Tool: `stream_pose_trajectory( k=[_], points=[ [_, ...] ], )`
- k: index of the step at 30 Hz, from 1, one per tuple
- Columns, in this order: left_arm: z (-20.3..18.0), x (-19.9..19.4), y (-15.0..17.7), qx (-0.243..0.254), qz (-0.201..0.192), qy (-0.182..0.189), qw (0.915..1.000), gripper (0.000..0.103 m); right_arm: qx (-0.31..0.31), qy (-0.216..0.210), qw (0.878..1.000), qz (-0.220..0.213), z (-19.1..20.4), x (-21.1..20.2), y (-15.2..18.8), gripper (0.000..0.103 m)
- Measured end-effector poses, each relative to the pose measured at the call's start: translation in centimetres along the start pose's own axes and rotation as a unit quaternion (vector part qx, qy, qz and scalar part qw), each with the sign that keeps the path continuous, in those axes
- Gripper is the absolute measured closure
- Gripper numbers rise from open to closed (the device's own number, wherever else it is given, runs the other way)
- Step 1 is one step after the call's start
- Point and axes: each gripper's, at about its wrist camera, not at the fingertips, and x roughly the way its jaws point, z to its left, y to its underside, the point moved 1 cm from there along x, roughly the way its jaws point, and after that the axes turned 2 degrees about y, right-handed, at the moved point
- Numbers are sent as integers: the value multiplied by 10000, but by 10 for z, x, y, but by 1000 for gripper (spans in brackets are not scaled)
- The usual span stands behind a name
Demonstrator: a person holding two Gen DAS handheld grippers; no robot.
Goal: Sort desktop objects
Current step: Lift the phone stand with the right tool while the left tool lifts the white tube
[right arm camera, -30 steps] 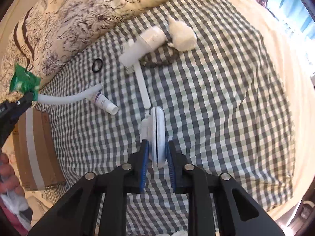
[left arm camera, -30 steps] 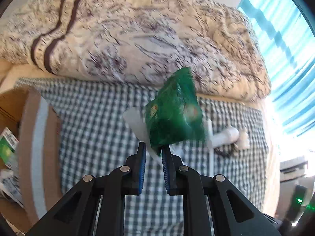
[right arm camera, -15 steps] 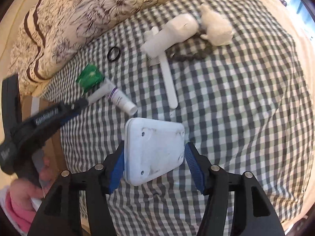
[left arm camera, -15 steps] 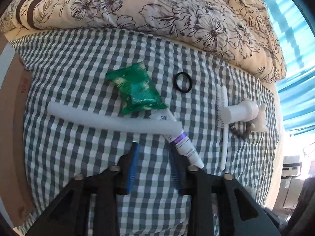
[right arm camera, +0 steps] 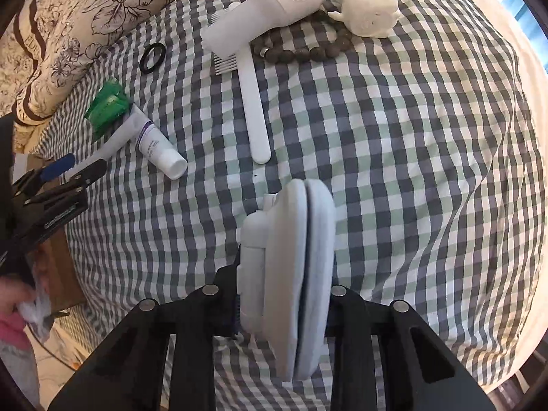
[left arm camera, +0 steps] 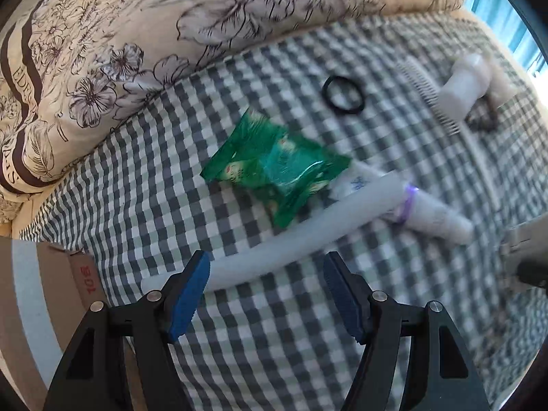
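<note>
Surface: checked cloth (right arm camera: 394, 157) in grey, green and white, spread over a bed; floral quilt (left arm camera: 144, 34) bunched along its far edge.
Left gripper (left arm camera: 265, 294): jaws wide apart, nothing between them; blue pads (left arm camera: 191, 294) facing each other above the cloth.
Just ahead of left gripper: long white tube (left arm camera: 291, 236), lying slantwise, its near end between the open tips.
Beyond the tube: green packet (left arm camera: 277, 167), flat on the cloth, one corner overlapping a white cream tube with purple band (left arm camera: 431, 215).
Further out: black ring (left arm camera: 343, 95) alone on the cloth; white comb (right arm camera: 251, 102) with its teeth under a white handheld device (right arm camera: 270, 10).
Left edge: cardboard box (left arm camera: 58, 294), flap printed in red.
Right gripper (right arm camera: 282, 304): clamped on a pale grey folded device (right arm camera: 298, 267), held edge-on, a white cylinder part on its left side.
Ahead of right gripper: open cloth, then the comb handle, then a dark bead bracelet (right arm camera: 304, 51) touching a white animal figurine (right arm camera: 366, 7).
Left side, right-wrist view: left gripper's dark body and a person's hand (right arm camera: 13, 301); view there partly blurred.
</note>
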Motion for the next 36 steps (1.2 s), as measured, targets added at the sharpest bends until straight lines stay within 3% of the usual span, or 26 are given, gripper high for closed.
stream_pose_trajectory(
  k=[4,6,7,8,10,19,21,23,28,29,30,32,36],
  points=[
    [5,11,4,86,85,150,9998,33,44,-50,10000,20,-2,-1,2,77],
    [10,10,4,65,151,240,9996,50,21,-46,10000,13,-2,-2,2,77],
    [13,8,5,109,182,126,9997,76,-13,-20,10000,1,-1,-4,3,77],
    [15,7,6,127,222,61,9997,88,-58,14,10000,-28,0,-6,5,77],
    [23,1,11,-29,210,175,9996,97,-96,39,9999,-114,5,-12,5,77],
    [34,-64,44,-582,-495,457,9960,97,-289,-28,9985,-454,2,-49,19,79],
    [29,-84,47,-657,-685,517,9941,98,-467,-52,9972,-582,4,-63,21,86],
    [24,-108,43,-783,-870,617,9912,98,-584,-125,9956,-726,7,-80,24,93],
    [15,-144,38,-781,-1100,655,9887,98,-1064,-99,9897,-949,20,-99,32,93],
    [15,-145,41,-791,-1086,679,9886,97,-1071,-174,9898,-920,19,-98,34,81],
    [15,-147,44,-806,-1111,664,9883,97,-1047,-310,9901,-877,16,-96,35,52],
    [15,-149,50,-853,-1130,662,9877,98,-1067,-449,9890,-916,12,-93,39,26],
    [14,-155,62,-987,-1115,691,9864,97,-1415,-415,9865,-714,14,-67,42,26]
  ],
)
